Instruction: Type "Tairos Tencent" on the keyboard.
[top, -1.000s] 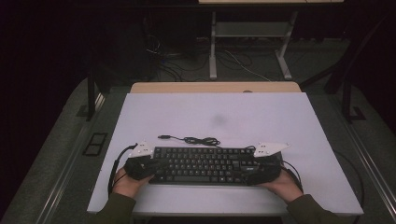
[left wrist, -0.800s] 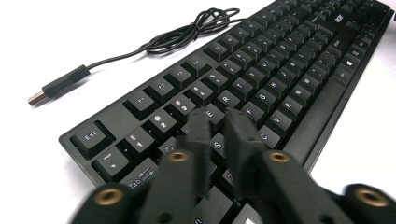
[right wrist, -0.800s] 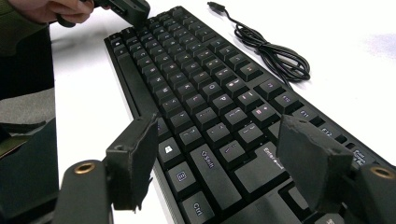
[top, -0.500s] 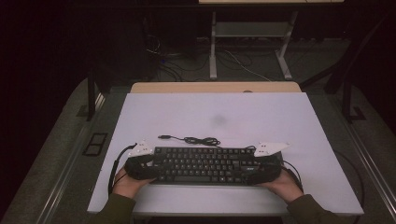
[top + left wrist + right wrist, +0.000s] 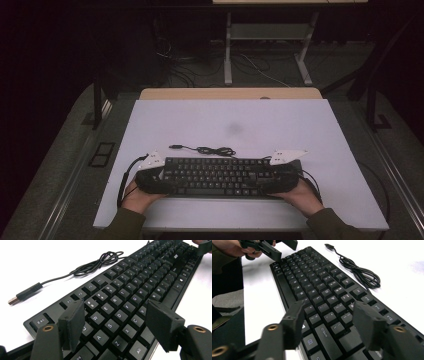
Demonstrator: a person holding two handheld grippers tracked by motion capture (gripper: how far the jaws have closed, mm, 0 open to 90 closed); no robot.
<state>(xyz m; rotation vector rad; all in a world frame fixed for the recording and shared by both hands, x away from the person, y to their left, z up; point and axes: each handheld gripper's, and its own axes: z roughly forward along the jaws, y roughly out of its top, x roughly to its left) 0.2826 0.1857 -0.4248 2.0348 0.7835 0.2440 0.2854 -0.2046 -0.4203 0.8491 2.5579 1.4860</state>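
A black keyboard lies flat near the table's front edge, and its black cable curls behind it to a loose USB plug. My left gripper sits at the keyboard's left end. Its jaws have just been opening and stand apart over the letter keys, with no pad pressing on anything. My right gripper sits at the right end. Its jaws have just been closing a little but are still apart above the keys and grip nothing.
The white table top stretches bare behind the keyboard, with a faint grey smudge at its middle. A wooden strip runs along the far edge. Dark floor, cables and a metal frame lie beyond.
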